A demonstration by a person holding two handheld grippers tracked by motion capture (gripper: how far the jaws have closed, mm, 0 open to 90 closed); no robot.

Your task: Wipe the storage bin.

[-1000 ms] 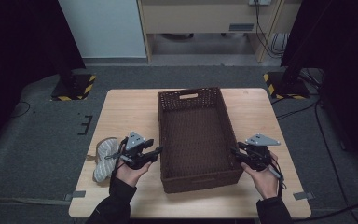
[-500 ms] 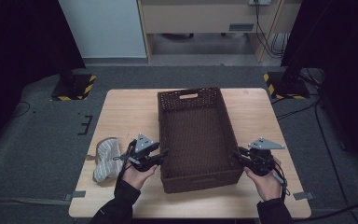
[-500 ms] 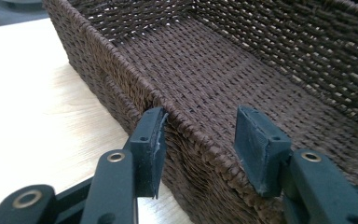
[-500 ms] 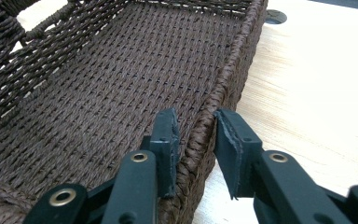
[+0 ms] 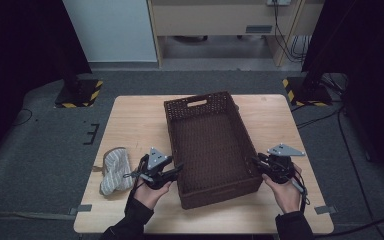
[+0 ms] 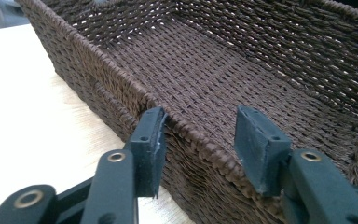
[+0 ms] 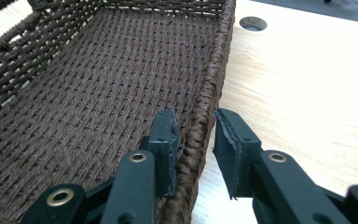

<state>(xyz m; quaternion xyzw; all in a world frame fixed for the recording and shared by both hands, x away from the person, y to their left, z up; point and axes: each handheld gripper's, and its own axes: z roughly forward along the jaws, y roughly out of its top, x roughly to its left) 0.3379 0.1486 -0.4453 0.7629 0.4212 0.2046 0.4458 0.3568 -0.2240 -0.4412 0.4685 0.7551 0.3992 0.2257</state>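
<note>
Two side walls of the wicker basket (image 5: 212, 150), mid-desk, are straddled. At the left gripper (image 5: 176, 171) the jaws have been closing, still clear inside. At the right gripper (image 5: 256, 163) the rim is nearly pinched. Firm clamping is needed before lifting.

Basket (image 5: 211, 145) walls stand between both pairs of fingers (image 6: 149, 149); bare table (image 5: 135, 120) lies outside them, a cloth (image 5: 115, 170) behind the left pair.

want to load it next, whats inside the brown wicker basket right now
Nothing lies inside the wicker basket: its woven floor shows bare in the high view and both gripper views. The strip of floor just behind the near wall is hidden from the high view.
</note>
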